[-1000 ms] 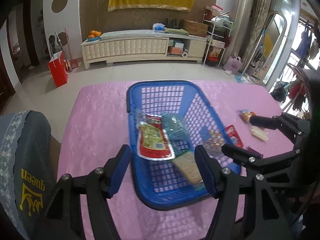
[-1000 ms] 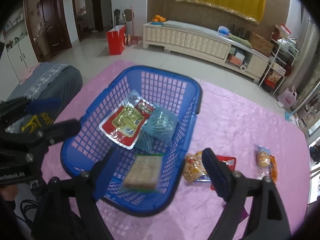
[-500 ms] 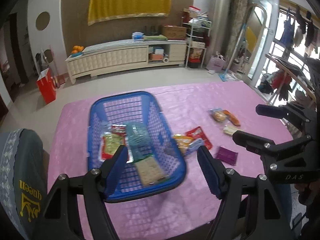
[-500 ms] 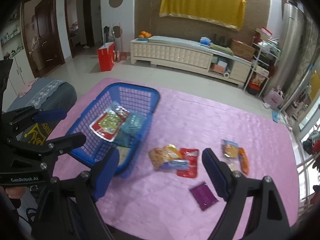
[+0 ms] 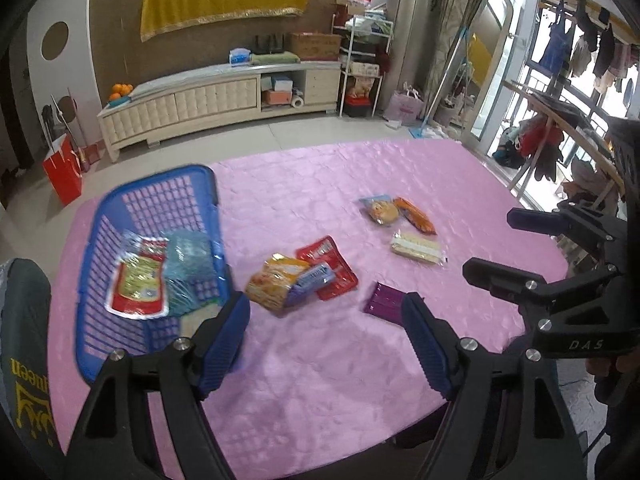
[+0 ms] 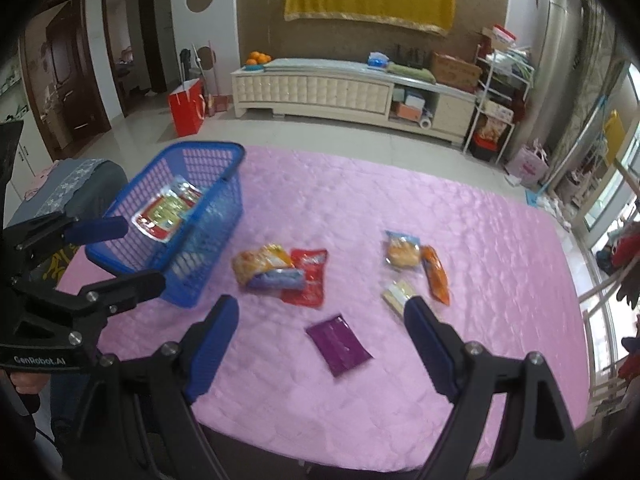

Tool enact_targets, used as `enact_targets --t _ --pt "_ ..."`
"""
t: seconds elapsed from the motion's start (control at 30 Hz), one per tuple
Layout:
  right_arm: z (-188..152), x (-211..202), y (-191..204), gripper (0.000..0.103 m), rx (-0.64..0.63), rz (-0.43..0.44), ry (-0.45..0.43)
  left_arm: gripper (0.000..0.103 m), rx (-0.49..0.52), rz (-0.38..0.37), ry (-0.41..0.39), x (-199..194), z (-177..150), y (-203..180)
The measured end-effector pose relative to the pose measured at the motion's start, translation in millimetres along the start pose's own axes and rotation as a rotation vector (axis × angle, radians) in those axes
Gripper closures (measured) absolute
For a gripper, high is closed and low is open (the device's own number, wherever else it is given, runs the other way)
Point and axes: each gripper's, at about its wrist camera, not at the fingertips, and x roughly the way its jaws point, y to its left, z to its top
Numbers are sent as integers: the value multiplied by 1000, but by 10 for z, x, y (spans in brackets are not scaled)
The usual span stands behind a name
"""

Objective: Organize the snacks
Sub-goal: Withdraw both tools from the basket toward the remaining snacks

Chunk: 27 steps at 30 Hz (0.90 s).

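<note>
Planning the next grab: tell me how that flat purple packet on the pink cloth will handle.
The purple packet lies thin and flat on the pink cloth, so it probably flexes and is light. Its film looks smooth, perhaps slippery. Lying flush, its edge may be hard to catch.

White letters reading "DAS" are showing on the black frame of the right gripper (image 5: 532, 248), and "GenRobot.AI" is showing on the black frame of the left gripper (image 6: 116, 254). Yellow letters reading "queen", seen rotated, are sitting above a crown emblem on the dark grey fabric cover (image 5: 24, 320). Print on the snack packets is staying too blurred to read.
</note>
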Motion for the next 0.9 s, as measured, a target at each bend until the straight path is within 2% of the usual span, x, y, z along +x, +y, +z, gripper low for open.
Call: enact_targets --t 0.17,0.43,0.73,0.9 --pt "-163 119 -263 15 1 2 25 27 -25 -9 62 303 -125 -158" --pt "-401 443 -523 15 -2 64 80 27 -57 13 139 703 -287 -301" --pt "-640 949 -489 15 -112 118 139 27 -85 72 209 1114 -562 -236" --pt "-672 1230 -401 15 -167 146 182 27 -117 72 249 1309 -618 -116"
